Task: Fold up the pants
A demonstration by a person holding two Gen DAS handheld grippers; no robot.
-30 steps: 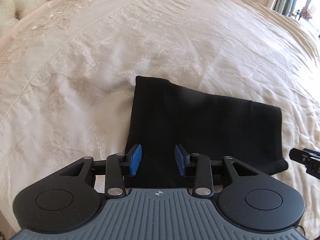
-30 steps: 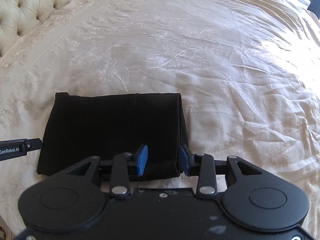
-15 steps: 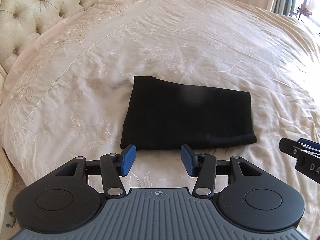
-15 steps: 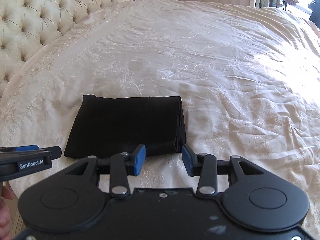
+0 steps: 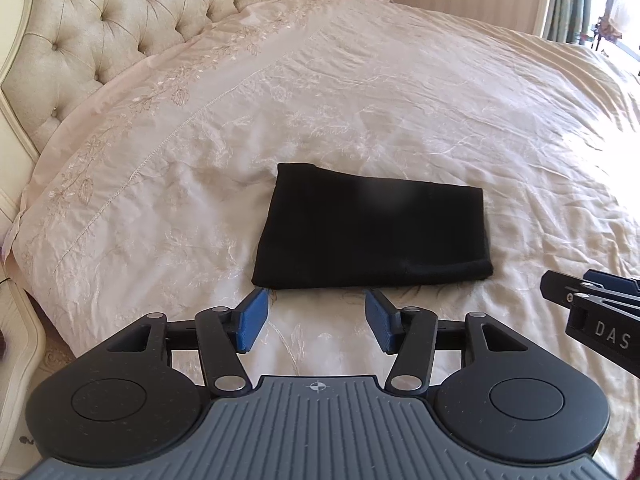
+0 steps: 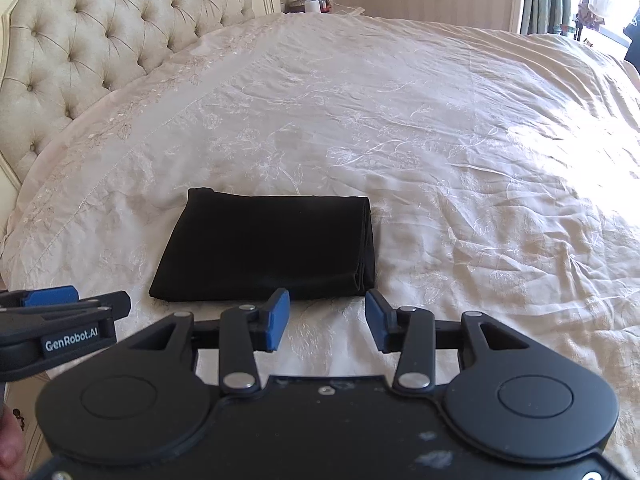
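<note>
1. While both tools are backing up and away, the pants (image 5: 372, 228) are shrinking in both views and lying alone on the bed (image 5: 400, 92), just beyond the fingertips.
2. Left tool (image 5: 316, 320) and right tool (image 6: 326, 320) have just been opening; both are gaping wide, gripping nothing.
3. Judging by the neat rectangle, folding is looking finished.
4. Counting: one pants bundle, two tools, one bed, one headboard (image 6: 100, 40).
</note>
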